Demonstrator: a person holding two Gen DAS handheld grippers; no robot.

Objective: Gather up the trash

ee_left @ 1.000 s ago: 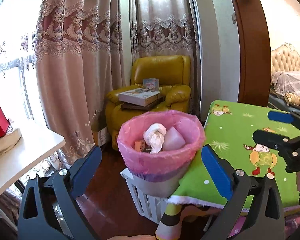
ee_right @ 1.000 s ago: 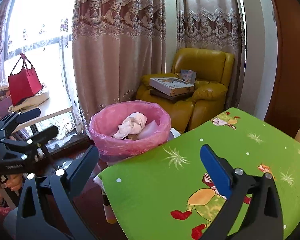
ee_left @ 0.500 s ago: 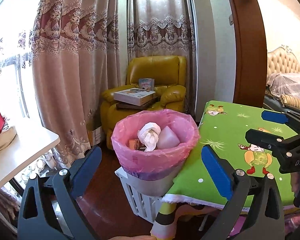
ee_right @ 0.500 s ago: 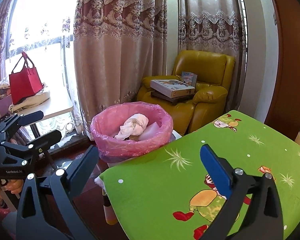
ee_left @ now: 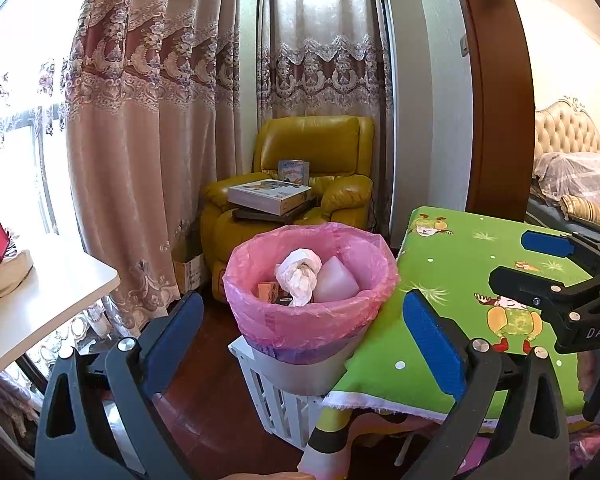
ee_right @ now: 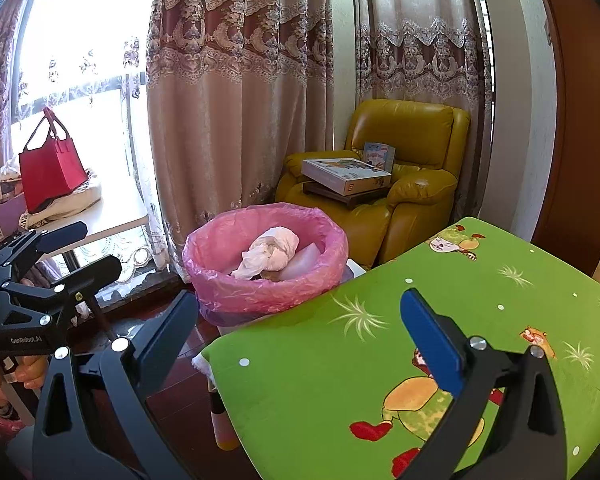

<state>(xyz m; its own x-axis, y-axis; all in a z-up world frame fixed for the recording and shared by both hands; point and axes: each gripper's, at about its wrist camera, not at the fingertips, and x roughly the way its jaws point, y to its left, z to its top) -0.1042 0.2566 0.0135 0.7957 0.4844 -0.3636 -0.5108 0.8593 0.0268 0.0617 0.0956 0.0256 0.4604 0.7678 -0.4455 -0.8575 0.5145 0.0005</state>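
**Trash Bin Filled, Both Grippers Empty**

A round bin lined with a pink plastic bag (ee_left: 312,312) stands upright, mouth upward, touching the left edge of the green cartoon-print tablecloth (ee_right: 380,360). A crumpled white tissue wad (ee_left: 299,274) lies inside. The left gripper (ee_left: 300,328) and right gripper (ee_right: 296,328) both hold their jaws wide, gripping nothing. "GenRobot.AI" reads on the left gripper's body.
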